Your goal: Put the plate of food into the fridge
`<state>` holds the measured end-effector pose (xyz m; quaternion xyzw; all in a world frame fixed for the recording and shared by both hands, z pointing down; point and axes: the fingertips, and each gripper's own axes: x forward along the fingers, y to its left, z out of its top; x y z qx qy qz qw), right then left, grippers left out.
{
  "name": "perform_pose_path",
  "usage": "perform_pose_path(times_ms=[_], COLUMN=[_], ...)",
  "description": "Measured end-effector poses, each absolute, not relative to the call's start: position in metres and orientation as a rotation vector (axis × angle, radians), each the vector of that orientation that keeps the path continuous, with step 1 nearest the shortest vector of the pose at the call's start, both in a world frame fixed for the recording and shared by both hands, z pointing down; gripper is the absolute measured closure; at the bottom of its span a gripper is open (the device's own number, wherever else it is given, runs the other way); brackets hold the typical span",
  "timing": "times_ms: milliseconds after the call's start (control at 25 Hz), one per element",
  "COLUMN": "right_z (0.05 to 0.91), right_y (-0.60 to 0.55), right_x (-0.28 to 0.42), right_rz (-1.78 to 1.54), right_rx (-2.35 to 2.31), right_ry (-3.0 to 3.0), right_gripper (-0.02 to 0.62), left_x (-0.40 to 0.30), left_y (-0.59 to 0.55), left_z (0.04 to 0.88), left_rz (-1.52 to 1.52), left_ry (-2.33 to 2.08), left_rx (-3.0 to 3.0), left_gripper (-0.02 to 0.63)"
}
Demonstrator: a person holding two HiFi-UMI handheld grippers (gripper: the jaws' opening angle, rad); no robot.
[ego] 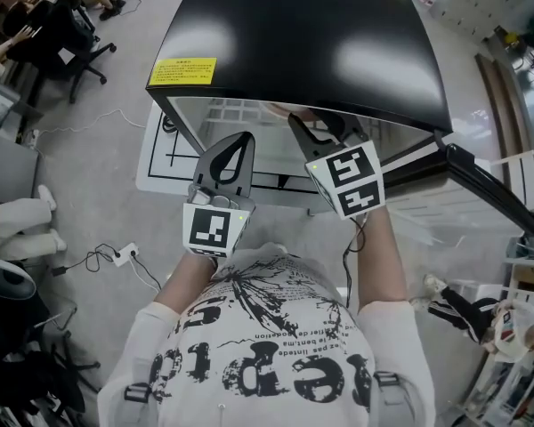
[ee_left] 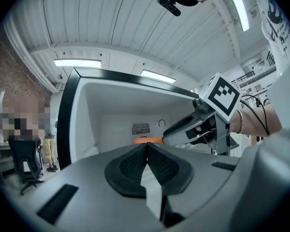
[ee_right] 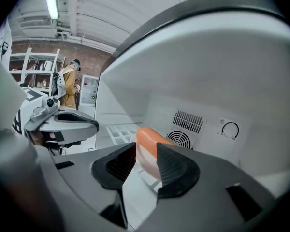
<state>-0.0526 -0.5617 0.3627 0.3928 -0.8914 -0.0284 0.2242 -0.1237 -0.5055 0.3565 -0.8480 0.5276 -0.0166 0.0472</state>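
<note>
Starting at the right gripper (ee_right: pixel 146 154): stands with pads spread, straddling the near rim of the plate (ee_right: pixel 149 138), with no squeeze to be seen. Reads as a let-go, with the plate set down and bearing its own weight.

Moving outward from the pads: finds the plate deep inside the fridge (ee_right: pixel 198 100), close to the back wall, with the vent (ee_right: pixel 188 122) at 2 o'clock from it and the dial (ee_right: pixel 230 129) out at 3. Makes sense as a spot, far enough in to clear the opening.

Shows only as a smooth orange band, thick-lipped and slightly glossy. No telling what food lies on it, with everything but that rim hidden behind the pads.

Across to the left gripper (ee_left: pixel 146 148): pressed shut, pad against pad, nothing between. Hangs at 9 o'clock of the right one, just short of the opening, aimed toward 12 and into the cavity. Looks parked there to stay out of the way during the placing, perhaps ready for closing up. Catches the same orange sliver just past its tips, low against the back wall.

Leaves, by this reckoning, a clean pull-back and the shutting of the fridge.
</note>
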Motion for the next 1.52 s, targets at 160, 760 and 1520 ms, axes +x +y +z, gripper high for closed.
perform_pose_path(times_ms=[160, 760, 1520], right_z=[0.361, 0.345, 0.363], right_y=[-0.558, -0.514, -0.45], right_x=[-0.047, -0.02, -0.032], right_rz=[-0.066, -0.082, -0.137], right_rx=[1.152, 1.61, 1.709], right_ry=[-2.465, -2.547, -2.596], right_gripper=[0.466, 0.594, 0.595], left_x=[-0.122, -0.097, -0.092], left_y=[-0.505, -0.494, -0.453], left_z=[0.349, 0.322, 0.335], left_rz=[-0.028, 0.047, 0.067], left_ry=[1.587, 1.429, 1.387], left_rx=[-2.586, -2.636, -2.67], left_gripper=[0.598, 0.598, 0.598])
